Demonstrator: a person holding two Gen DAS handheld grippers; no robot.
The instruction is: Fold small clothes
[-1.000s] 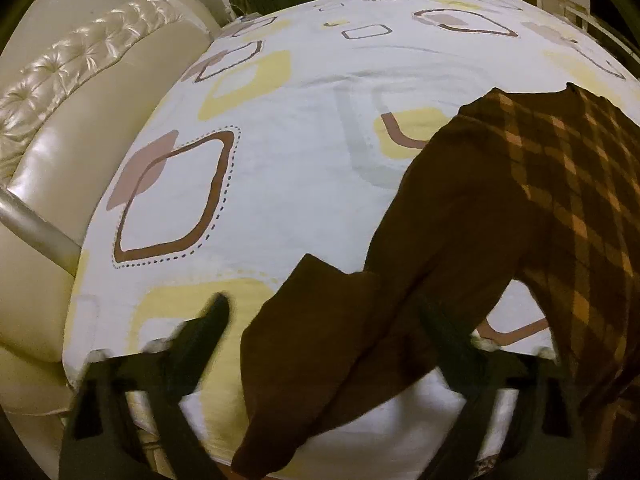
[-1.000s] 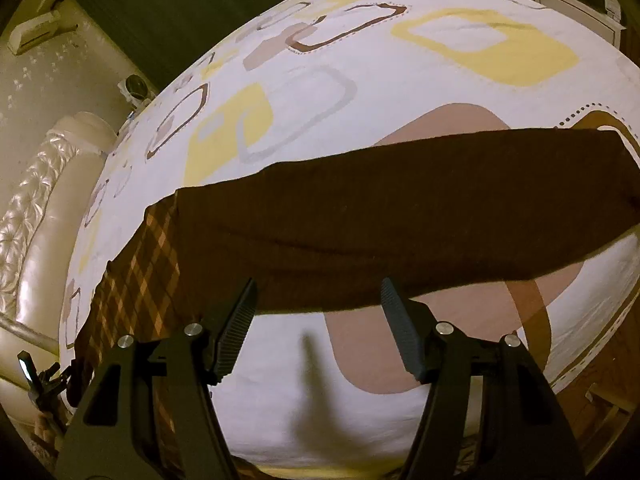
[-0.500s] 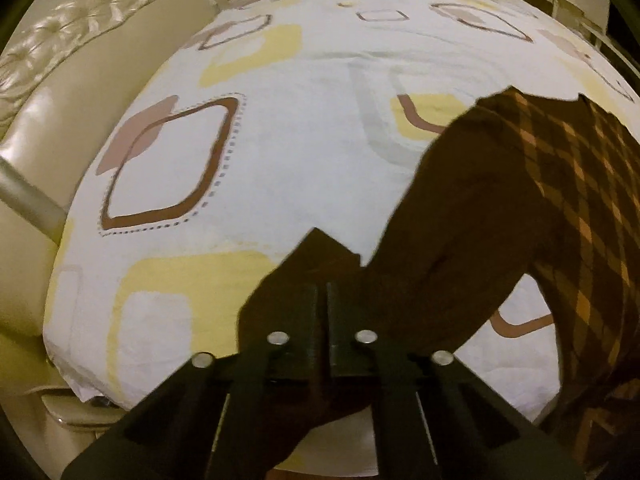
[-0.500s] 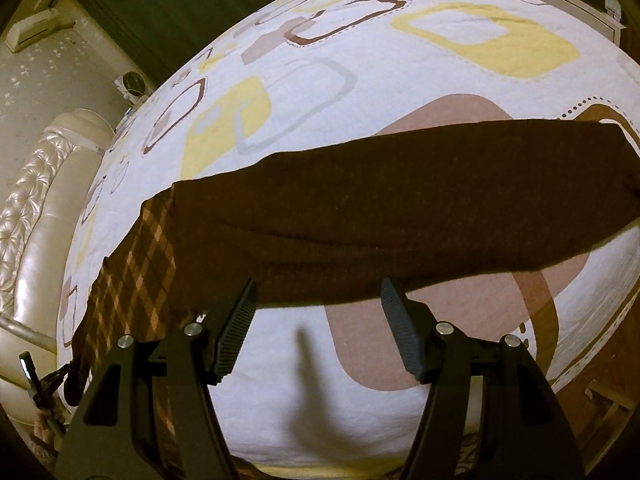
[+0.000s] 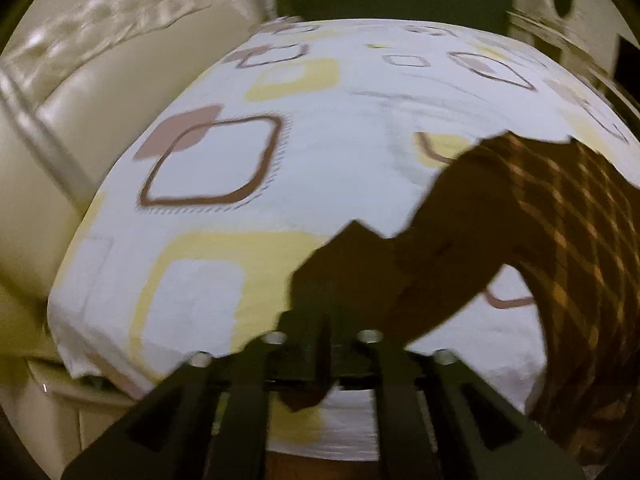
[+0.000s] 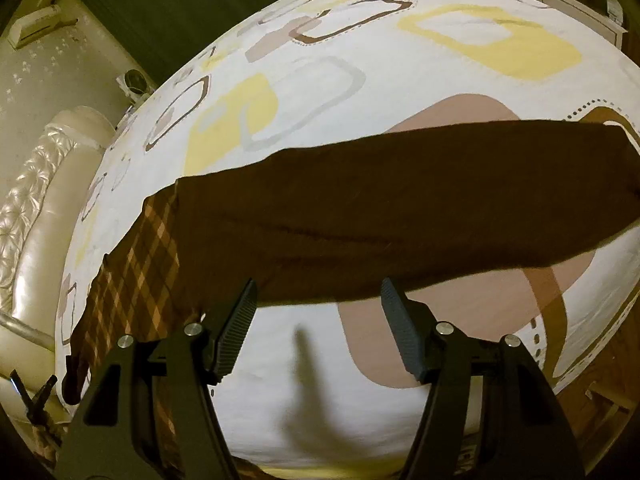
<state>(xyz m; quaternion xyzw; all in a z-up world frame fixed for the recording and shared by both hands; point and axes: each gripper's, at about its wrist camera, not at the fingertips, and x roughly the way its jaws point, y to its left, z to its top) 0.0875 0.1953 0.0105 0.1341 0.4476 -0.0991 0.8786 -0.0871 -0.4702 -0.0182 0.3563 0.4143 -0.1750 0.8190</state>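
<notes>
The brown sweater (image 6: 400, 216) lies spread on the bed (image 6: 360, 92), its body a diamond plaid of dark brown and orange, its sleeves plain dark brown. In the right wrist view one plain sleeve stretches flat across the sheet, with the plaid body (image 6: 136, 276) at its left end reaching the bed's near edge. In the left wrist view the other plain sleeve (image 5: 452, 240) runs from the plaid body down to its cuff, where the cloth is bunched and raised off the sheet.

The left gripper (image 5: 330, 320) has its jaws closed on that cuff. The right gripper (image 6: 316, 328) hangs just short of the flat sleeve's near edge, jaws wide apart and holding nothing, its shadow on the sheet between them.

The bed wears a white sheet printed with yellow, brown and grey rounded squares. Beside the bed's far left edge stands a cream tufted headboard (image 6: 36, 216).
</notes>
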